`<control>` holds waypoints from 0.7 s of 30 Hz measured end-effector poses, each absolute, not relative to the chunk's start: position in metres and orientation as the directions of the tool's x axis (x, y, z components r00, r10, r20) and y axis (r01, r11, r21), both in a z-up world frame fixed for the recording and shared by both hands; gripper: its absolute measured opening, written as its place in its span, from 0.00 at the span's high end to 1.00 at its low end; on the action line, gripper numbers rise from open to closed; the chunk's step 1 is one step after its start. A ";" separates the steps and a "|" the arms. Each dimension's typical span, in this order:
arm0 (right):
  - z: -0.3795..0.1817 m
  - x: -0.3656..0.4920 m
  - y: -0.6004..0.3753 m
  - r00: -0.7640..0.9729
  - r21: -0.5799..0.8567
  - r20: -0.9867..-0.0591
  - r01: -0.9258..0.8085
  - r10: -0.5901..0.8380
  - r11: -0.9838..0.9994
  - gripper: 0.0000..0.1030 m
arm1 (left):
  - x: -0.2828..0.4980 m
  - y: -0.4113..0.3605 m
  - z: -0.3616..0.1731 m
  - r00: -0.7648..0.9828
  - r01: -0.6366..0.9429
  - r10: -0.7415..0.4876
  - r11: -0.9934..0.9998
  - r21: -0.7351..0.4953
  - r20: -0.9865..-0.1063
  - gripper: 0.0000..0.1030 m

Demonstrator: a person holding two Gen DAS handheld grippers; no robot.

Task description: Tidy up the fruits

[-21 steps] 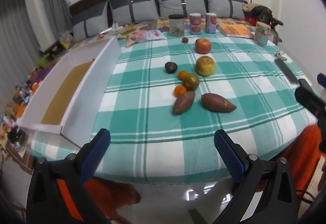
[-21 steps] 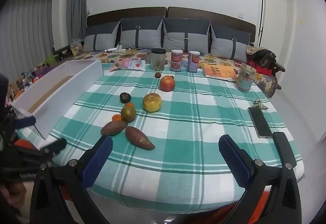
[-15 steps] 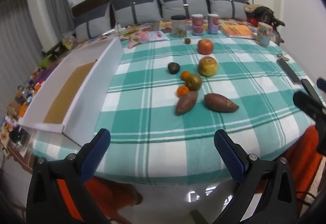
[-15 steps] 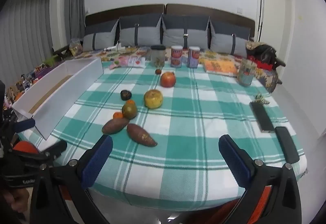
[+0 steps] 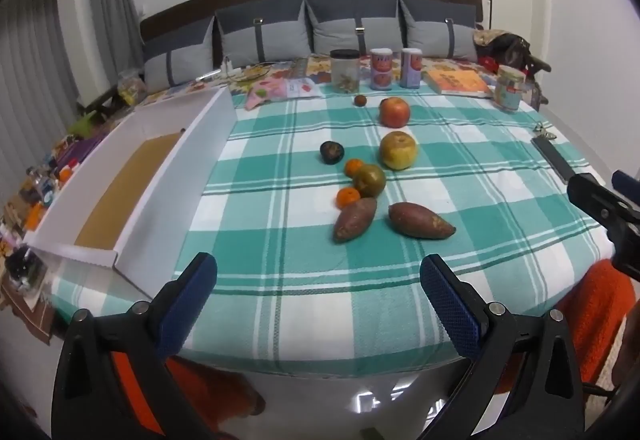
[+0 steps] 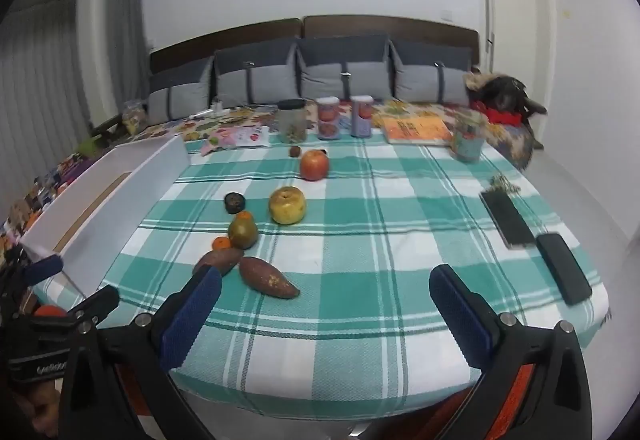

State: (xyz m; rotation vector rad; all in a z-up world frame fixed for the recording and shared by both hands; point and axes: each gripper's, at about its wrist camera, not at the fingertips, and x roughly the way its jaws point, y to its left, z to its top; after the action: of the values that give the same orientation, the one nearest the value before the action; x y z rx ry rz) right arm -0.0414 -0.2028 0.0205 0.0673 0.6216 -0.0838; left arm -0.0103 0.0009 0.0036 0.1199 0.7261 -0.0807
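Hovering at the bench (image 5: 280,304) edge, the left tool (image 5: 318,294) and right tool (image 6: 326,308) gape wide, empty, short of the fruit (image 5: 398,150).

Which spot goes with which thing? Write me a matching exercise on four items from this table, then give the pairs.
Things:
1. red apple
2. white box
3. phone
4. orange book

Places:
A. near right corner of the table, beside another dark flat device
B. along the table's left edge, open, holding no fruit
C. far right, between the two tall cans and a jar
D. far end of the fruit line, behind the yellow apple

Pairs: 1-D, 2-B, 3-A, 4-C
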 end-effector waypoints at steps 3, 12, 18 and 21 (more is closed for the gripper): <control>0.016 -0.040 -0.208 0.803 0.039 -0.591 0.129 -0.081 0.991 0.00 | -0.010 0.002 0.004 0.745 0.114 -0.037 0.991 0.072 -0.665 0.01; 0.019 -0.045 -0.196 0.832 -0.028 -0.543 0.118 -0.114 0.993 0.00 | -0.009 0.007 0.002 0.740 0.107 -0.047 0.993 0.048 -0.671 0.01; 0.018 -0.048 -0.192 0.854 0.001 -0.515 0.080 -0.068 0.997 0.00 | -0.008 0.009 0.001 0.736 0.105 -0.047 0.993 0.046 -0.675 0.01; 0.015 -0.045 -0.191 0.843 -0.011 -0.534 0.068 -0.063 0.998 0.00 | -0.005 0.012 -0.002 0.725 0.098 -0.045 0.994 0.039 -0.687 0.01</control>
State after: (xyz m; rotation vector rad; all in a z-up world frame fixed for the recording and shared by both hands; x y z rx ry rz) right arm -0.0449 -0.1914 0.0151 0.0089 0.5635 -0.0690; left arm -0.0046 0.0122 -0.0022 0.0747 0.7552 -0.0790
